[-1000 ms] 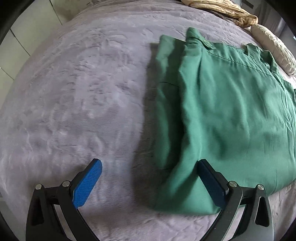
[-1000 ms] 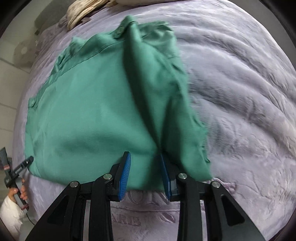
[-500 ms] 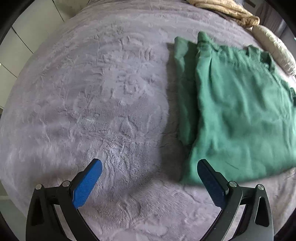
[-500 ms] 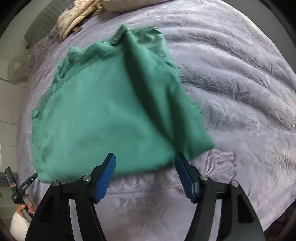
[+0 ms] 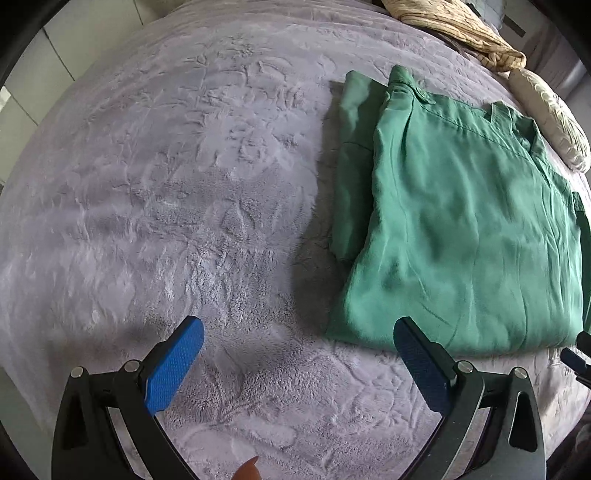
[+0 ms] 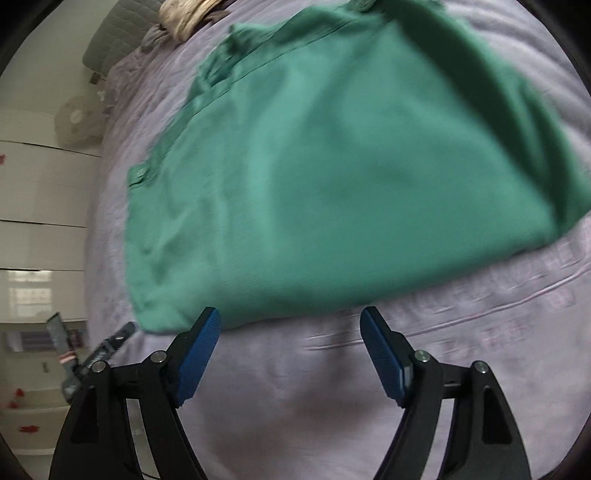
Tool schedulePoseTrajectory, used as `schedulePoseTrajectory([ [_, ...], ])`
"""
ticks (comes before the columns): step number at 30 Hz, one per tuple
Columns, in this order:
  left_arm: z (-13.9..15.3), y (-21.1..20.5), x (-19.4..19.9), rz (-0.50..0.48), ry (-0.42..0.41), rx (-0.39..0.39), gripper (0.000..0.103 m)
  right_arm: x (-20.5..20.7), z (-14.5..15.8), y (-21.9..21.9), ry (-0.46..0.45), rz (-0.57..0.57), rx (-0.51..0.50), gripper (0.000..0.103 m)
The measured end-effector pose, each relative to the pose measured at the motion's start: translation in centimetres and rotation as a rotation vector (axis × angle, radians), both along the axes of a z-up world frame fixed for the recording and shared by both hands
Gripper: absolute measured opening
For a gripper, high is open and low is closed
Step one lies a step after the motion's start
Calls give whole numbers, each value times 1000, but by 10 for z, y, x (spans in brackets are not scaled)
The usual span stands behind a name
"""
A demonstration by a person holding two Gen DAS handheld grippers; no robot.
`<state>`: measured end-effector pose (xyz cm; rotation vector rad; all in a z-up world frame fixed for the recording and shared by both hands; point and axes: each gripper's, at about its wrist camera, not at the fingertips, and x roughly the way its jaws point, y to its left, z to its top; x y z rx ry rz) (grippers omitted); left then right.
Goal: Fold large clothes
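A green garment point(image 5: 458, 221) lies folded flat on the lilac plush bedspread point(image 5: 166, 184), at the right of the left wrist view. My left gripper point(image 5: 298, 343) stands wide open over bare bedspread, just short of the garment's near left corner, nothing between its blue pads point(image 5: 173, 363). In the blurred right wrist view the same garment point(image 6: 332, 166) fills the upper middle. My right gripper point(image 6: 290, 332) hangs near its front edge with the jaws still opening and only bedspread point(image 6: 295, 387) between them.
A beige crumpled cloth point(image 5: 461, 29) and a pale pillow point(image 5: 550, 118) lie at the head of the bed. White cupboards point(image 6: 37, 203) and a small fan point(image 6: 77, 118) stand beside the bed. The other gripper's tip point(image 6: 110, 343) shows at the left.
My right gripper let go of the garment's front edge, opened wide and drew back and sideways. The garment settled flat. My left gripper, open throughout, drifted left off the garment's corner.
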<state>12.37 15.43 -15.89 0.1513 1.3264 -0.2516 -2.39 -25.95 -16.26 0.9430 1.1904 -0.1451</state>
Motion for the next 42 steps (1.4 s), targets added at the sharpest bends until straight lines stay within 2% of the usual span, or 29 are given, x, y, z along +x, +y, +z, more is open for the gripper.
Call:
schedulePoseTrajectory([
  [2, -1, -5, -4, -13, 9, 15, 103, 4, -3, 12, 0, 9, 17, 86],
  [4, -2, -10, -4, -22, 4, 41, 103, 8, -7, 23, -3, 16, 35, 103],
  [13, -9, -31, -2, -17, 31, 74, 103, 23, -12, 48, -18, 34, 90, 103],
  [23, -22, -18, 20, -3, 31, 67, 103, 31, -19, 61, -10, 40, 161, 103],
  [34, -34, -7, 41, -5, 58, -21, 103, 43, -28, 79, 6, 61, 191, 103],
  [42, -40, 23, 72, 76, 99, -136, 103, 60, -41, 94, -65, 20, 327, 103],
])
